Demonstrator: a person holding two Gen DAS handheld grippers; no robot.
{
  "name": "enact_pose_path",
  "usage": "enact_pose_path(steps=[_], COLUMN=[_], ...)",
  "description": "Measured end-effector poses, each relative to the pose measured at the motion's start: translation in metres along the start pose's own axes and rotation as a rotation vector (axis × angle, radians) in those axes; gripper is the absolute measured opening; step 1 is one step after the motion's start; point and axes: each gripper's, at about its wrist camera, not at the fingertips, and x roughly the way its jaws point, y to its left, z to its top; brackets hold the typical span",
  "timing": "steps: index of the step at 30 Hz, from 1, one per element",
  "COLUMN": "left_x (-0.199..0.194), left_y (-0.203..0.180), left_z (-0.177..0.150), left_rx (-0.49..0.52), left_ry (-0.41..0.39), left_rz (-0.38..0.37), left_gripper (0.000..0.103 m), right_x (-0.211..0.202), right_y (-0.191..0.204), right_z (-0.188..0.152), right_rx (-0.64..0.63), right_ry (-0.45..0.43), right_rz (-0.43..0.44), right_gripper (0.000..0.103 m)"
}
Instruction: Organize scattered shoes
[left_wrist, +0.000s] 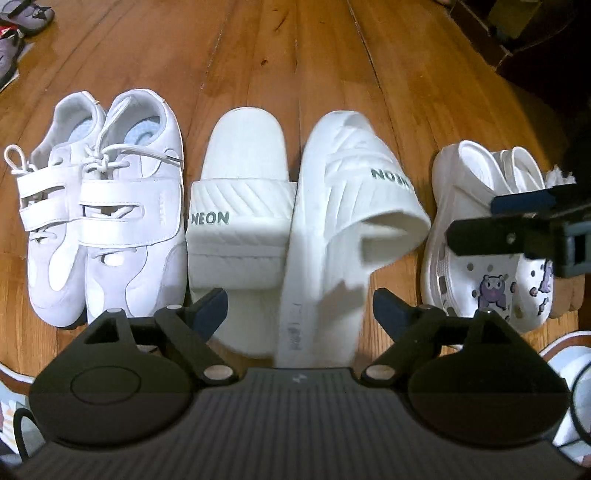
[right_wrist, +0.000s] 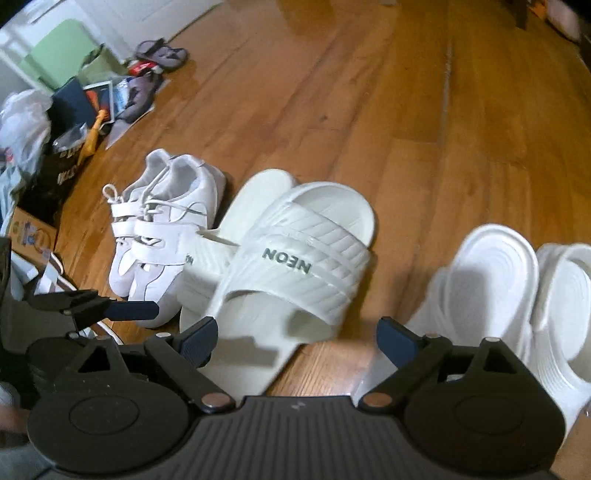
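Note:
On the wood floor a row of white shoes lies in front of me. A pair of white strap sneakers (left_wrist: 107, 229) sits at the left, also in the right wrist view (right_wrist: 162, 232). One NEON slide (left_wrist: 240, 214) lies flat. The second NEON slide (left_wrist: 351, 221) leans tilted against it; it also shows in the right wrist view (right_wrist: 295, 266). White clogs with purple charms (left_wrist: 491, 258) stand at the right, and show in the right wrist view (right_wrist: 517, 295). My left gripper (left_wrist: 299, 306) is open around the tilted slide's toe end. My right gripper (right_wrist: 295, 336) is open, empty, and shows over the clogs (left_wrist: 524, 225).
A pile of bags, papers and boxes (right_wrist: 55, 122) lies at the far left with grey sandals (right_wrist: 162, 55) beyond it. More grey shoes (left_wrist: 22, 22) sit at the top left. Dark furniture (left_wrist: 535, 37) stands at the far right. Bare floorboards (left_wrist: 295, 55) stretch behind the row.

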Motion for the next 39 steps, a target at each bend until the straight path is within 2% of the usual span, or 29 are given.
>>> enact_pose_path(steps=[4, 8, 9, 11, 14, 17, 21, 26, 30, 33, 39], left_x=[0.001, 0.005, 0.006, 0.001, -0.004, -0.002, 0.013, 0.025, 0.022, 0.02, 0.018], left_y=[-0.001, 0.0, 0.003, 0.014, 0.034, 0.049, 0.042, 0.03, 0.026, 0.024, 0.025], left_z=[0.0, -0.001, 0.001, 0.004, 0.007, 0.006, 0.004, -0.003, -0.002, -0.002, -0.005], left_rx=[0.025, 0.07, 0.099, 0.111, 0.081, 0.026, 0.049, 0.07, 0.067, 0.07, 0.057], left_ry=[-0.004, 0.019, 0.032, 0.026, 0.009, 0.014, 0.048, 0.083, 0.071, 0.068, 0.069], left_rz=[-0.008, -0.034, -0.052, -0.042, -0.009, -0.013, -0.047, -0.081, -0.077, -0.076, -0.068], left_gripper=[0.086, 0.086, 0.086, 0.088, 0.094, 0.094, 0.096, 0.096, 0.099, 0.099, 0.1], right_x=[0.006, 0.01, 0.013, 0.021, 0.028, 0.031, 0.051, 0.075, 0.093, 0.095, 0.101], right_y=[0.017, 0.027, 0.029, 0.033, 0.036, 0.034, 0.035, 0.044, 0.046, 0.046, 0.038], right_z=[-0.002, 0.0, 0.003, 0.012, 0.022, 0.026, 0.028, 0.031, 0.033, 0.037, 0.044], right_rx=[-0.121, -0.253, -0.288, -0.377, -0.508, -0.547, -0.657, -0.841, -0.907, -0.912, -0.817], right_ry=[-0.013, -0.03, -0.021, 0.024, 0.066, 0.065, 0.125, 0.195, 0.274, 0.274, 0.22], right_rz=[-0.04, -0.084, -0.09, -0.098, -0.156, -0.148, -0.126, -0.215, -0.247, -0.21, -0.156], right_gripper=[0.093, 0.088, 0.084, 0.079, 0.08, 0.08, 0.08, 0.08, 0.081, 0.08, 0.081])
